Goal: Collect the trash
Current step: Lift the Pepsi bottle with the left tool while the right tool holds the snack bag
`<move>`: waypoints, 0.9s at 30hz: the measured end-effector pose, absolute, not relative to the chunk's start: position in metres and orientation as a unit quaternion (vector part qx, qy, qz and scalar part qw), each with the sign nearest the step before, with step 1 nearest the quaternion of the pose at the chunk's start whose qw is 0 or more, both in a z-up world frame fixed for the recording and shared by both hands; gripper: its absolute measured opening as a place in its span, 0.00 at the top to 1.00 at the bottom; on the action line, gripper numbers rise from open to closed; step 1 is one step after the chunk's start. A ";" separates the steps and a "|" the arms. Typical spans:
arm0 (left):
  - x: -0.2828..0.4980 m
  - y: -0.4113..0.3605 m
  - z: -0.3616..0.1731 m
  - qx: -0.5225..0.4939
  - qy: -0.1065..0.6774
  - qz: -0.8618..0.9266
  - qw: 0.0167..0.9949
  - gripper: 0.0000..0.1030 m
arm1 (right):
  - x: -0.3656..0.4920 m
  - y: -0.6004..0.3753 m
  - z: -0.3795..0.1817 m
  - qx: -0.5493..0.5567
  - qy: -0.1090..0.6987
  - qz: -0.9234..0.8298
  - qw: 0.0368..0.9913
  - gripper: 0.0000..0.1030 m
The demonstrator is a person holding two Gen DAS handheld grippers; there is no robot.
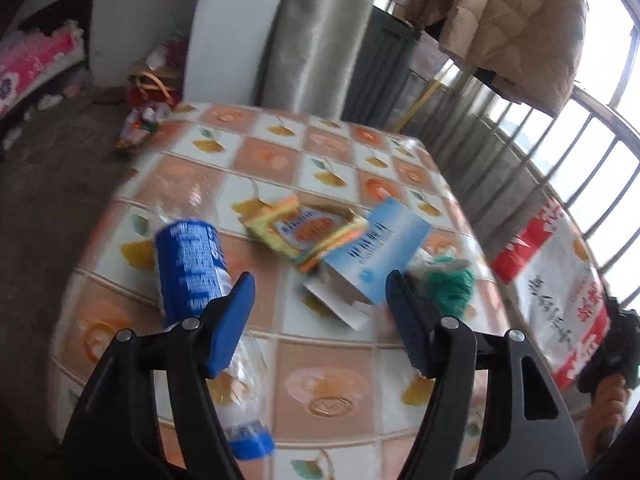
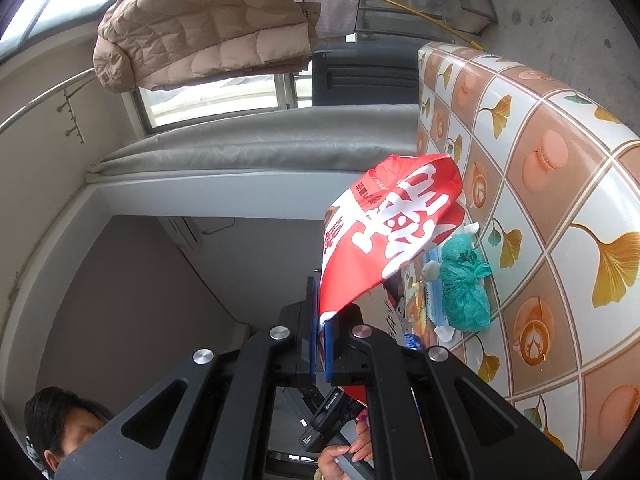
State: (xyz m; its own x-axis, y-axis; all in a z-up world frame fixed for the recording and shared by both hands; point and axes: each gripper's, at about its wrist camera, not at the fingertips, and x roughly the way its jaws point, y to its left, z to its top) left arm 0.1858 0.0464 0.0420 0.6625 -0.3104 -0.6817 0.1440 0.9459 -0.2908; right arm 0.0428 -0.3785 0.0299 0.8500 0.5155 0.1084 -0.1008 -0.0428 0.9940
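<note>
My left gripper [image 1: 320,296] is open and empty above the tiled table [image 1: 320,152], over the trash. A clear bottle with a blue label [image 1: 192,268] lies by its left finger. A yellow-orange wrapper [image 1: 304,228], a blue-white box [image 1: 380,256] and a knotted green bag [image 1: 452,284] lie ahead. My right gripper [image 2: 320,332] is shut on the edge of a red-and-white plastic bag [image 2: 392,236], which hangs at the table's right side [image 1: 556,280]. The green bag [image 2: 464,284] also shows in the right wrist view.
A metal railing [image 1: 560,160] runs behind the table. A beige quilted jacket [image 1: 508,20] hangs above it. A grey rolled mat [image 1: 320,32] leans on the wall. Bags and clutter [image 1: 148,116] lie on the floor at the far left.
</note>
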 end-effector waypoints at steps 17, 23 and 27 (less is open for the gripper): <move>0.225 0.135 -0.024 -0.139 0.467 -0.022 0.873 0.46 | 0.072 -0.365 0.022 0.688 0.173 0.221 0.669 0.97; 0.219 0.117 -0.023 -0.133 0.466 -0.049 0.874 0.46 | 0.073 -0.361 0.023 0.686 0.179 0.219 0.670 0.97; 0.213 0.106 -0.019 -0.128 0.462 -0.065 0.875 0.46 | 0.070 -0.362 0.026 0.685 0.176 0.218 0.672 0.97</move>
State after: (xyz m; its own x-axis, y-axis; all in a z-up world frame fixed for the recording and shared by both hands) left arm 0.2134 0.1060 -0.0191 0.5649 -0.2314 -0.7920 -0.0047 0.9590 -0.2835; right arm 0.0695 -0.3623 0.0256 0.8432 0.5341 0.0612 -0.0511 -0.0338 0.9981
